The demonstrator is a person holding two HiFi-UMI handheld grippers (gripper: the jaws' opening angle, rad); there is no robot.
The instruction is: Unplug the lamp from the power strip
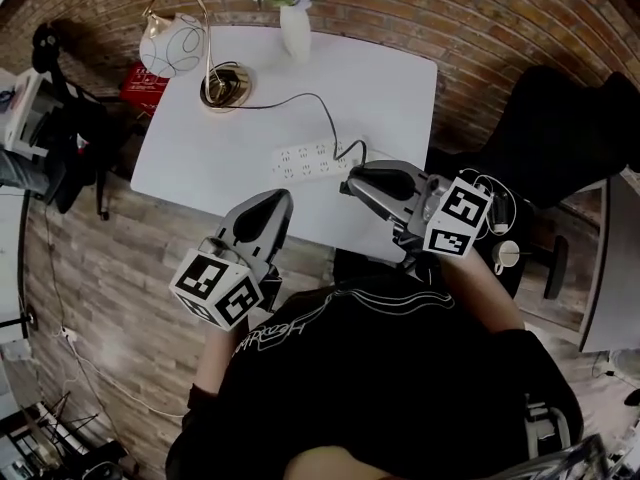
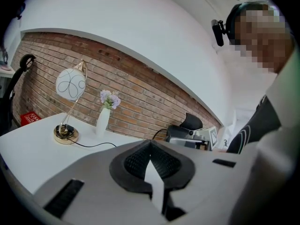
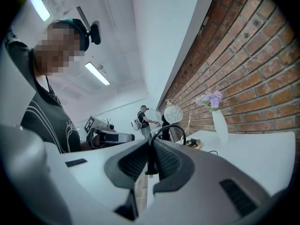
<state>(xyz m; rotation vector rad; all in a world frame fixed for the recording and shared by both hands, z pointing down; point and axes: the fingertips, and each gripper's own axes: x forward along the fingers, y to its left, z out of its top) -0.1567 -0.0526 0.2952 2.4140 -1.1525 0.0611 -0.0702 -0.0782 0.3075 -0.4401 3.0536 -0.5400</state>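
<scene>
The lamp has a white globe shade (image 1: pixel 170 46) and a gold base (image 1: pixel 226 86) at the table's far left. Its black cord (image 1: pixel 310 98) runs across the table to the right end of the white power strip (image 1: pixel 308 160). There my right gripper (image 1: pixel 352 181) is shut on the black plug (image 3: pixel 149 159), with the cord (image 3: pixel 165 128) arching up out of its jaws. The jaws hide whether the plug sits in the socket. My left gripper (image 1: pixel 278 200) hovers shut and empty at the table's front edge, just short of the strip. Its pads (image 2: pixel 161 161) hold nothing.
At the back of the white table (image 1: pixel 400 88), against the brick wall, stands a white vase of lilac flowers (image 1: pixel 293 23). A red box (image 1: pixel 143 83) lies off the left edge. A black chair (image 1: pixel 560 138) is to the right. A person (image 3: pixel 143 118) stands far off.
</scene>
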